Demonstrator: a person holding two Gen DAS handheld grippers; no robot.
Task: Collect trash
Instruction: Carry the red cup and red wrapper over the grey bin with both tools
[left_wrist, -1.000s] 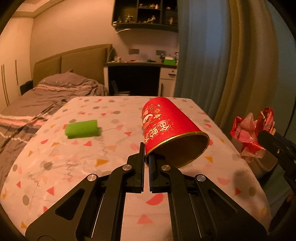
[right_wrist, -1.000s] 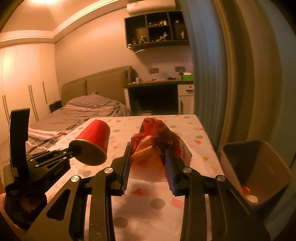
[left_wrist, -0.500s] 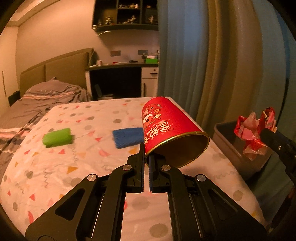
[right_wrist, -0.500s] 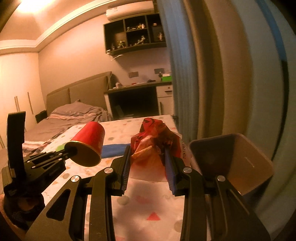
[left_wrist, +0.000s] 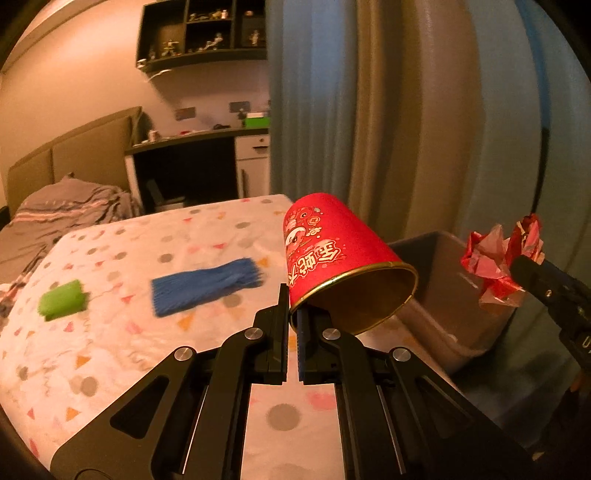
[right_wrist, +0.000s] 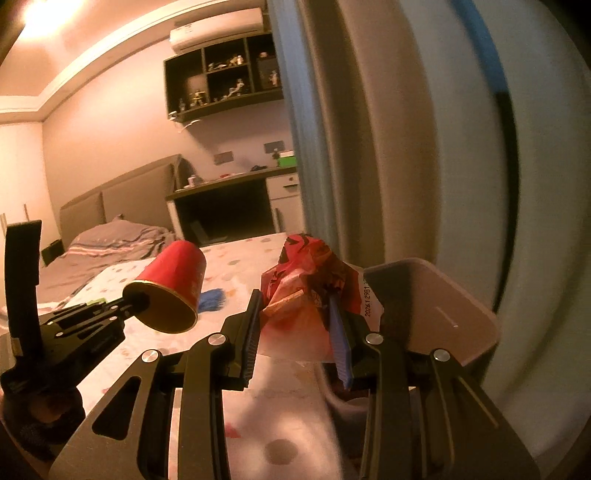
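Note:
My left gripper (left_wrist: 293, 314) is shut on the rim of a red paper cup (left_wrist: 332, 258), which tips forward with its gold-lined mouth towards me; the same cup (right_wrist: 173, 284) shows in the right wrist view at left. My right gripper (right_wrist: 295, 306) is shut on a crumpled red wrapper (right_wrist: 306, 284), seen from the left wrist view as a red foil wad (left_wrist: 495, 258) at far right. A grey bin (right_wrist: 436, 306) stands just beyond the table's right edge, right of the wrapper; the same bin (left_wrist: 450, 288) lies behind the cup.
On the spotted tablecloth (left_wrist: 129, 350) lie a blue ribbed piece (left_wrist: 203, 284) and a green block (left_wrist: 61, 304). Long curtains (left_wrist: 388, 110) hang close behind the bin. A bed (left_wrist: 55, 210) and a desk (left_wrist: 207, 155) stand at the back.
Both grippers have swung to the right with their loads. The bin has come into view beside the cup and now sits right next to the wrapper; the blue piece appeared on the table.

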